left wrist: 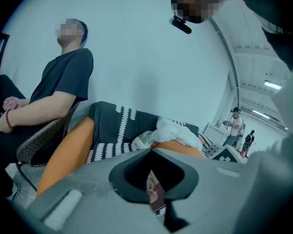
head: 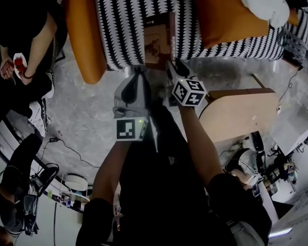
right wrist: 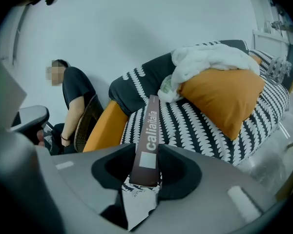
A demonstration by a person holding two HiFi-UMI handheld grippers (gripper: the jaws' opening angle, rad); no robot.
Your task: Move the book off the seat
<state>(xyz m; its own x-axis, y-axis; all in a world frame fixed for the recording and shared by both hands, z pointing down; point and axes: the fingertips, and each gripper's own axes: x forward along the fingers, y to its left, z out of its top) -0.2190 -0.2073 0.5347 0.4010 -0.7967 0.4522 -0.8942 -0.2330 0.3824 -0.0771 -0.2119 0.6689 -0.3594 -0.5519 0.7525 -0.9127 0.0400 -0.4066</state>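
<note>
The brown hardcover book (right wrist: 149,145) is being pinched by its spine in the right hand-held gripper (right wrist: 145,179), over the black-and-white patterned sofa seat (head: 128,24). A sliver of its cover is being clamped between the nearly closed jaws of the left hand-held gripper (left wrist: 156,199). Contact between book and seat is being hidden.

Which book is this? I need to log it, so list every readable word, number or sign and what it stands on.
"caliaitalia": on the spine of the book, between the jaws of the right gripper.
White square below it: blank.
Book's front cover: no print readable.
Marker cubes: square patterns only, no words.
</note>
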